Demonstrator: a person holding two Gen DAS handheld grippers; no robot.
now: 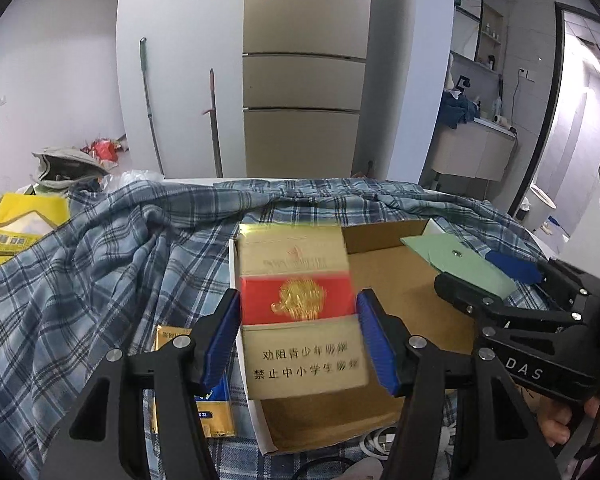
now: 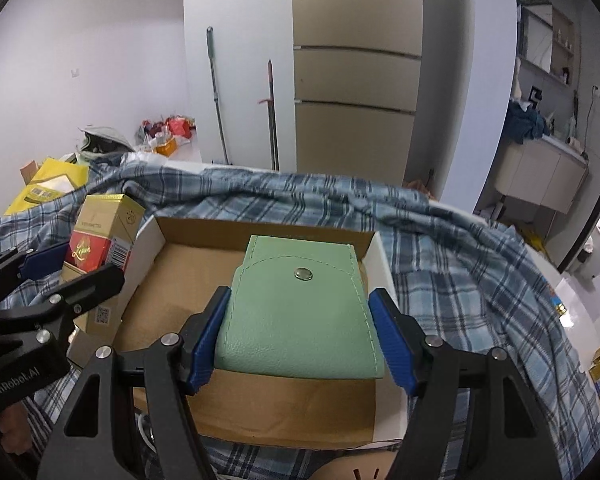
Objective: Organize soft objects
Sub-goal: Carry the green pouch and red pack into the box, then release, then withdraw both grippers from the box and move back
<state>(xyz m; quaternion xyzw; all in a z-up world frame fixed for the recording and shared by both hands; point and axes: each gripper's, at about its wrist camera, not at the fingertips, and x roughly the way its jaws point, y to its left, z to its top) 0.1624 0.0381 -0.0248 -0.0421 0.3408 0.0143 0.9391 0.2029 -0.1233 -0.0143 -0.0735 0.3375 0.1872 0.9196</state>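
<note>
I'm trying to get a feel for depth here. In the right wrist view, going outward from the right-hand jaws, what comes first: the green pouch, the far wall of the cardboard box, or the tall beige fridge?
1. Green pouch: clamped between the jaws of the right gripper.
2. Cardboard box's far wall: just behind the pouch.
3. Beige fridge: far back, against the room's wall.

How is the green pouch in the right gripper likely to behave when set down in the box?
The green pouch looks like soft stitched leatherette, so it probably flexes slightly yet holds its flat shape. It seems light. Its grained surface likely resists slipping between the right gripper pads.
</note>
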